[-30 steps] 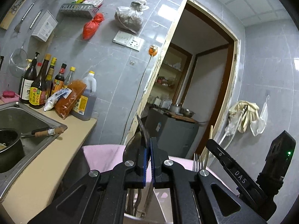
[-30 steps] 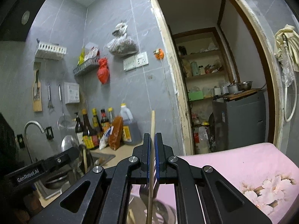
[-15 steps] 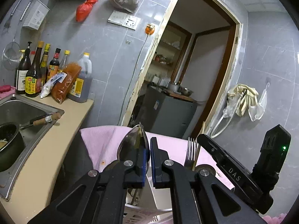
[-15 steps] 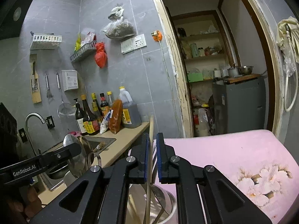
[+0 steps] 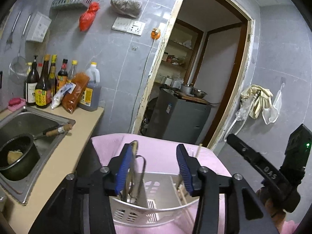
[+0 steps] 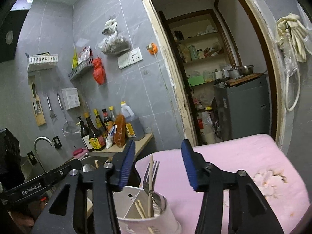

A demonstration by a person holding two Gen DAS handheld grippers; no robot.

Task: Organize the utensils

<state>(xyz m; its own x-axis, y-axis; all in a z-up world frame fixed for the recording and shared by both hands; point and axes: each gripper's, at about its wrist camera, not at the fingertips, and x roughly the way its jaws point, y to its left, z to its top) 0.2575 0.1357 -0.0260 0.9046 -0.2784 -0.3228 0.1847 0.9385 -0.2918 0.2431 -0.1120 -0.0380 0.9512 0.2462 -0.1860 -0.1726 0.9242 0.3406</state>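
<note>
- A white utensil holder with slotted walls stands on a pink cloth; every position below is given relative to this holder.
- The left gripper hangs above the holder with its blue-padded jaws wide apart and nothing between them.
- In the left wrist view, a spoon stands upright in the holder's left compartment, just beside the inner face of the gripper's left finger; whether it touches the pad cannot be told.
- The right gripper also hangs above the holder, its jaws spread wide and holding nothing.
- In the right wrist view, a fork and a wooden chopstick stand upright in the holder's right compartment, rising into the open gap between the right gripper's jaws and clear of both pads.
- More chopsticks lean at an angle inside the same compartment, low against the divider.
- To the holder's left a beige counter carries a steel sink with a dark pot in it.
- Sauce bottles stand at the wall behind the sink.
</note>
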